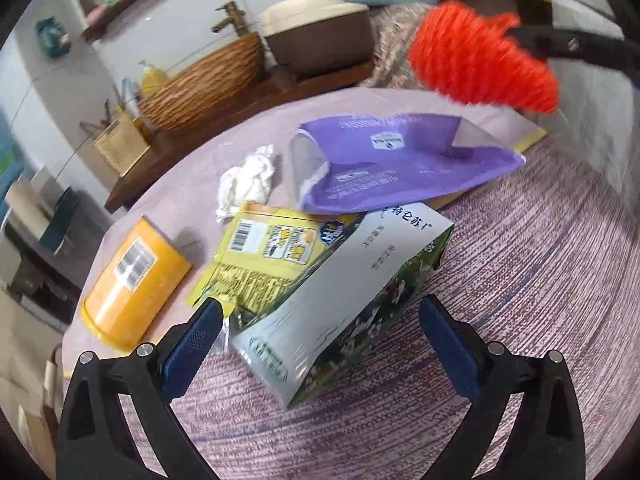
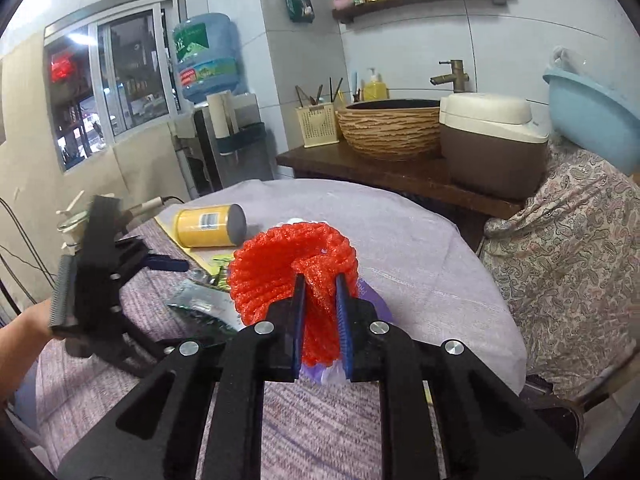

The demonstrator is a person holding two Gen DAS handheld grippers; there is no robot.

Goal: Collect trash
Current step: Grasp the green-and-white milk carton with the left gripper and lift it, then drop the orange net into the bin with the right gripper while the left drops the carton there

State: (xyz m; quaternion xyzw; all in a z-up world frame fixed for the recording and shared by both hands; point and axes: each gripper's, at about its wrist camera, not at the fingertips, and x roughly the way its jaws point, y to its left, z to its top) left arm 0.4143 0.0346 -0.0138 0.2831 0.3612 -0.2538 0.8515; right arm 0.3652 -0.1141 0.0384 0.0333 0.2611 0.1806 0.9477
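My right gripper [image 2: 321, 284] is shut on a red foam fruit net [image 2: 280, 268] and holds it above the table; the net also shows in the left wrist view [image 1: 476, 60], raised at the top right. My left gripper [image 1: 320, 312] is open, its pads on either side of the near end of a white and green carton [image 1: 348, 296] lying on the table. Beyond the carton lie a yellow wrapper [image 1: 264, 252], a purple bag [image 1: 400, 160], a crumpled white tissue [image 1: 248, 180] and a yellow can [image 1: 136, 280] on its side.
The table [image 1: 520, 280] has a purple woven cloth. Behind it a wooden counter [image 2: 400, 172] carries a wicker basin [image 2: 388, 128], a rice cooker [image 2: 492, 140] and a utensil holder [image 2: 316, 124]. A paisley-covered chair [image 2: 560, 260] stands at the right.
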